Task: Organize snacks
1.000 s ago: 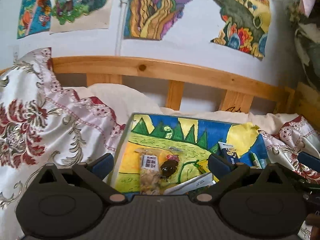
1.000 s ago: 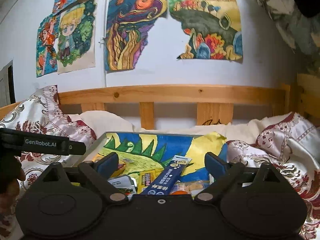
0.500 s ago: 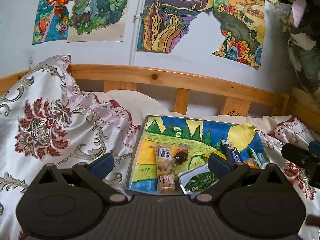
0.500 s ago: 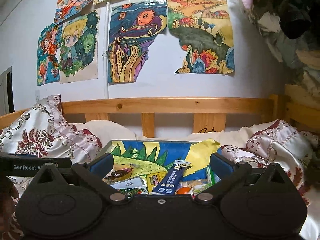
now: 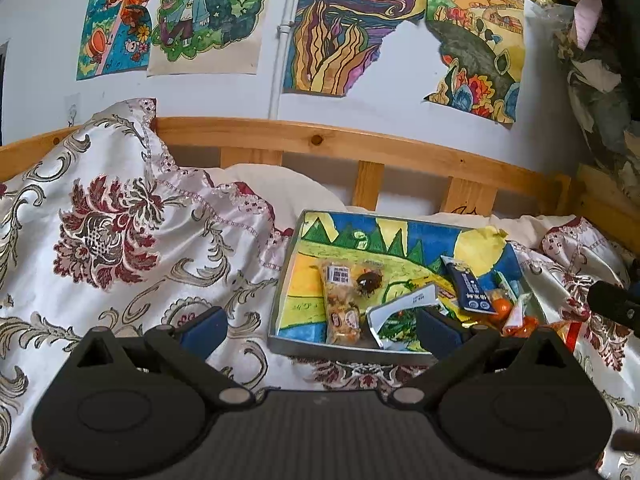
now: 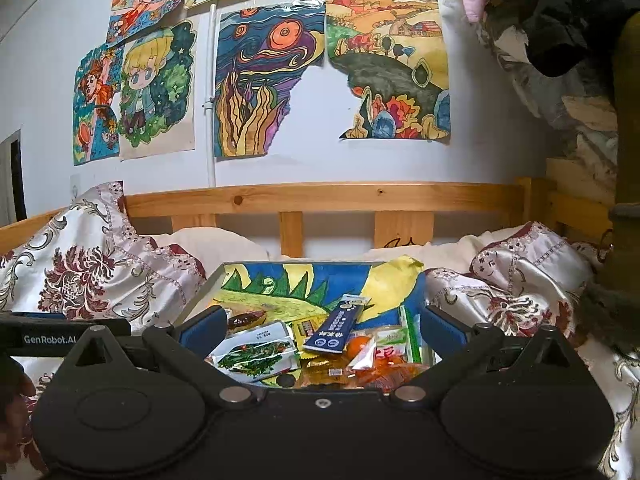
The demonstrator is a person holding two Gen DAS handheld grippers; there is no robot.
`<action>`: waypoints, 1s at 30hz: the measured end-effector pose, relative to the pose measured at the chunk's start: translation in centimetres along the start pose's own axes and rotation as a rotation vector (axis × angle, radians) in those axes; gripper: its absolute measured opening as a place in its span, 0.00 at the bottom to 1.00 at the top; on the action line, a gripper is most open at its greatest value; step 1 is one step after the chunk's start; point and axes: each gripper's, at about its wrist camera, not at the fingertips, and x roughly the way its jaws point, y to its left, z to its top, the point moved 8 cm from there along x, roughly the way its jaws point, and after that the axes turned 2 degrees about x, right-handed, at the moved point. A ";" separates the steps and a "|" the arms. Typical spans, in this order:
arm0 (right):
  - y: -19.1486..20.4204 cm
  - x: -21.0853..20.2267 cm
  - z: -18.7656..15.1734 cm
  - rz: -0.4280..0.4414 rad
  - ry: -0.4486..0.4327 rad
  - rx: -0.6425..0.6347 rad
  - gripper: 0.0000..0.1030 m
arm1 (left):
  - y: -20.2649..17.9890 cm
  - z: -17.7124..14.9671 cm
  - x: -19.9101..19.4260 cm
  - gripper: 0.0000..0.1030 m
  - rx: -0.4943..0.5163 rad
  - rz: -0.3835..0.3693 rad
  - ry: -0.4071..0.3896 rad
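A shallow tray (image 5: 280,292) lined with a colourful drawing lies on the bed and holds several snack packets. In the left wrist view I see a clear nut packet (image 5: 340,304), a dark round snack (image 5: 369,281), a white packet with green leaves (image 5: 394,314), a blue stick packet (image 5: 470,286) and orange snacks (image 5: 524,326). The right wrist view shows the tray (image 6: 208,284), the leaf packet (image 6: 256,350), the blue stick packet (image 6: 338,328) and the orange snacks (image 6: 380,370). My left gripper (image 5: 318,326) is open and empty at the tray's near left corner. My right gripper (image 6: 320,326) is open and empty over the tray's near edge.
A flowered satin quilt (image 5: 112,240) covers the bed left of the tray and bunches at the right (image 6: 516,280). A wooden headboard (image 5: 360,148) and a wall with drawings stand behind. The left gripper's body (image 6: 60,334) shows at the right view's left edge.
Both grippers have pulled back and risen from the tray, so more of the tray, quilt and wall shows. The left one has also shifted left. Both stay open.
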 end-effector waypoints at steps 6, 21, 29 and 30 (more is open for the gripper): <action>0.2 -0.8 -0.6 0.000 0.014 -0.004 0.99 | 0.1 -0.6 -0.5 0.99 0.006 0.002 0.006; -0.3 -2.2 -3.8 -0.011 0.105 0.030 0.99 | 0.1 -3.3 -2.7 0.99 0.031 0.038 0.058; 0.5 -3.4 -6.0 -0.001 0.177 0.035 0.99 | 0.3 -4.8 -4.4 0.99 -0.003 0.068 0.075; 0.6 -3.6 -6.2 0.000 0.183 0.032 0.99 | 0.3 -5.0 -4.6 0.99 0.003 0.077 0.077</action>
